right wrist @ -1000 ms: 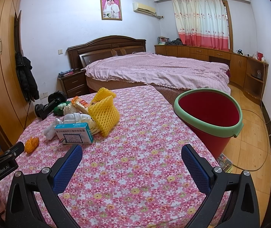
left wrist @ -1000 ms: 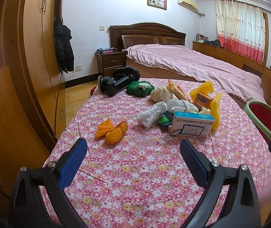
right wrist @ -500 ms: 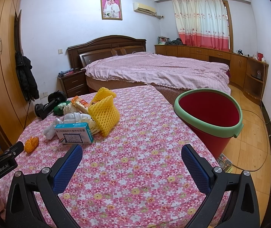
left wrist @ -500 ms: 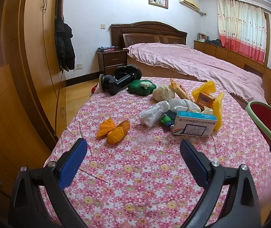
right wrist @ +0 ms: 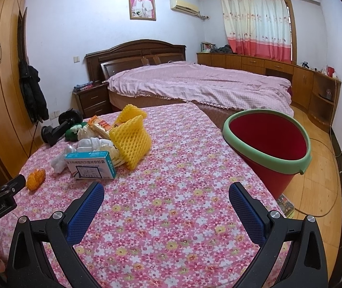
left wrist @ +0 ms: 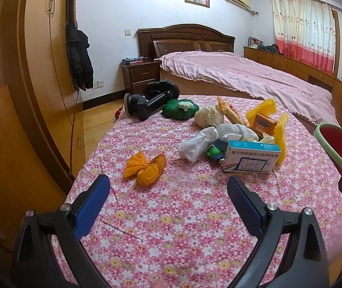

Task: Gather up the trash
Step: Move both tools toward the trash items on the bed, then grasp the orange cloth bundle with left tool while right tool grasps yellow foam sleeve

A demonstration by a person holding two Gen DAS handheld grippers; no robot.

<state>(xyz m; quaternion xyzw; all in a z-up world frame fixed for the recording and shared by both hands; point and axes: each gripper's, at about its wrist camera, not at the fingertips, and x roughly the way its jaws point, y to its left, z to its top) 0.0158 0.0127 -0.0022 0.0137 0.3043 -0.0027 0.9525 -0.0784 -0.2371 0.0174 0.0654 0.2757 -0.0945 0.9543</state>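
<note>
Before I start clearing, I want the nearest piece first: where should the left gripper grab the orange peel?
Pinch the orange peel at its narrow middle, coming from above: two puffed lobes meet there, it lies flat and apart from the pile.

- Pale blue walls [right wrist: 79,31] with a framed portrait [right wrist: 142,4] at upper centre and an air conditioner [right wrist: 184,4] beside it.
- Wooden wardrobe [left wrist: 34,72] fills the left side.
- Bed [right wrist: 195,84] with a dark headboard [right wrist: 135,52] mid-frame.
- Curtains [right wrist: 255,24] at upper right.
- Wood floor [right wrist: 320,168] at right.
</note>
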